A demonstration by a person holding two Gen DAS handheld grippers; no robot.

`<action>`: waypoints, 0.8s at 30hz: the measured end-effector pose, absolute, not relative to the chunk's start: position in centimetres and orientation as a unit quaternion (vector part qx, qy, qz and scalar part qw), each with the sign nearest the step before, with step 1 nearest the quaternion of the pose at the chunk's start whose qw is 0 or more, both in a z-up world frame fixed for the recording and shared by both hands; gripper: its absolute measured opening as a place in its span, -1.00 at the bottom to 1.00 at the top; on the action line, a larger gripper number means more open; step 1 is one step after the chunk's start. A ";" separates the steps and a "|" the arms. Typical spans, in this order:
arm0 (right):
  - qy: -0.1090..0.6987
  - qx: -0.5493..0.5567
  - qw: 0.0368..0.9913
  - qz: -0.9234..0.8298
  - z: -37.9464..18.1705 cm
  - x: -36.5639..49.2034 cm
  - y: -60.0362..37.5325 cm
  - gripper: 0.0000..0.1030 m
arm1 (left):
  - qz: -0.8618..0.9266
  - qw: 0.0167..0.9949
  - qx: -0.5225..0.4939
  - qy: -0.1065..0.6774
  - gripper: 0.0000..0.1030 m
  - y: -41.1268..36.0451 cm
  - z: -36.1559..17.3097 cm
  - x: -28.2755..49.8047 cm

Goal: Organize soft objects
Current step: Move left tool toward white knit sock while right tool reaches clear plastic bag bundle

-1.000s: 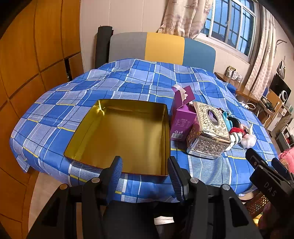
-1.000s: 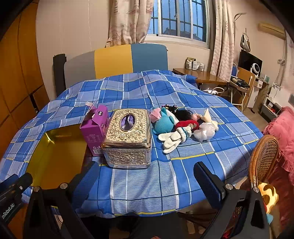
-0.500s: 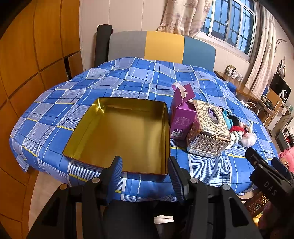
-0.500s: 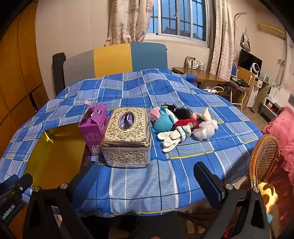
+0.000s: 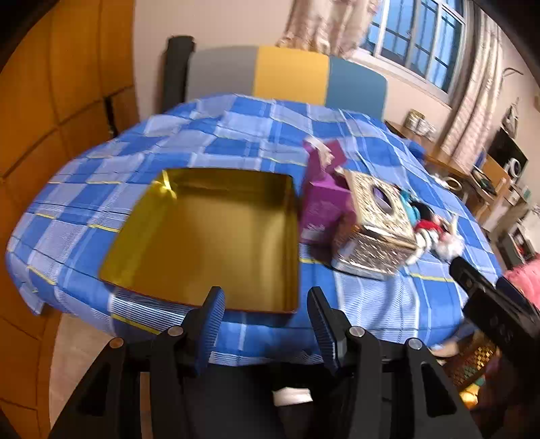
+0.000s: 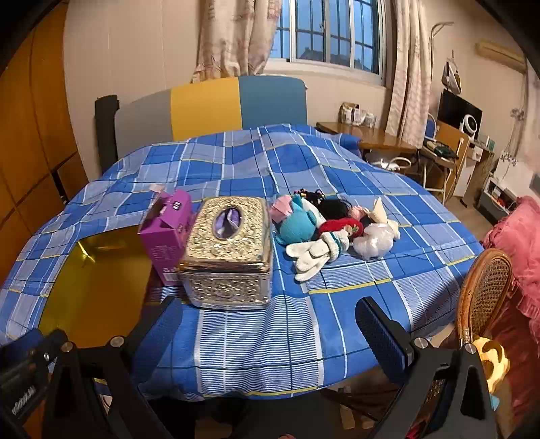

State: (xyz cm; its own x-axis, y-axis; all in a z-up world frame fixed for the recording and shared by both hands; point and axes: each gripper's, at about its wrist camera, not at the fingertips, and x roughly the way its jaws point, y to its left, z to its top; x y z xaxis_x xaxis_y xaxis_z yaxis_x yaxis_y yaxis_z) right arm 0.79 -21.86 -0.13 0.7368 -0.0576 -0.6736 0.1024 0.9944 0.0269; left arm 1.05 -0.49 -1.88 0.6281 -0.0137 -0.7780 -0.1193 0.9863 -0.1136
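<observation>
Left wrist view looks across a desk draped in a blue checked cloth point(image 5: 236, 135), with a gold tin point(image 5: 209, 236) lying open near its front edge. Just right of the tin stand a purple carton point(image 5: 322, 202) and an ornate silver tissue box point(image 5: 374, 223). The left gripper point(image 5: 266, 320) hangs short of the desk edge, jaws spread and pinching nothing.

Right wrist view shows more: a heap of soft toys point(image 6: 334, 233) on the cloth right of the tissue box point(image 6: 229, 250), among them a teal plush and a pair of white gloves. Only this view takes in a wicker chair point(image 6: 486, 290), a side table point(image 6: 378, 138) and the window point(image 6: 330, 30). The right gripper point(image 6: 266, 324) has its jaws spread wide, empty.
</observation>
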 end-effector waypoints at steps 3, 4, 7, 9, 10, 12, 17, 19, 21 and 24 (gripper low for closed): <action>0.371 0.067 0.925 -0.048 -0.8 1.9 -24.4 1.00 | 0.001 0.891 -0.072 0.448 0.00 -1.4 -2.7 1.6; 0.373 0.078 0.923 -0.051 -1.0 2.2 -25.2 1.00 | -0.005 0.888 -0.070 0.454 0.00 -1.8 -3.1 1.8; 0.381 0.099 0.918 -0.054 -1.9 3.5 -28.1 1.00 | -0.016 0.878 -0.060 0.474 0.00 -2.9 -3.9 2.5; 0.388 0.109 0.914 -0.053 -2.6 4.3 -29.6 1.00 | -0.028 0.871 -0.055 0.488 0.00 -3.8 -4.4 3.0; 0.395 0.114 0.910 -0.058 -3.1 4.8 -30.8 1.00 | -0.037 0.866 -0.053 0.495 0.00 -4.3 -4.6 3.2; 0.398 0.117 0.908 -0.067 -3.7 5.7 -32.5 1.00 | -0.052 0.860 -0.048 0.505 0.00 -5.1 -4.9 3.6; 0.392 0.117 0.907 -0.099 -4.6 8.2 -37.0 1.00 | -0.094 0.845 -0.010 0.526 0.00 -7.8 -5.6 4.2; 0.397 0.118 0.903 -0.109 -5.0 9.5 -38.4 1.00 | -0.117 0.835 0.008 0.537 0.00 -9.3 -6.0 4.2; 0.409 0.119 0.898 -0.105 -5.4 11.1 -39.9 1.00 | -0.135 0.828 0.022 0.544 0.00 -10.4 -6.3 4.1; 0.430 0.101 0.890 -0.111 -6.3 14.3 -41.9 1.00 | -0.173 0.808 0.019 0.564 0.00 -11.6 -6.9 4.1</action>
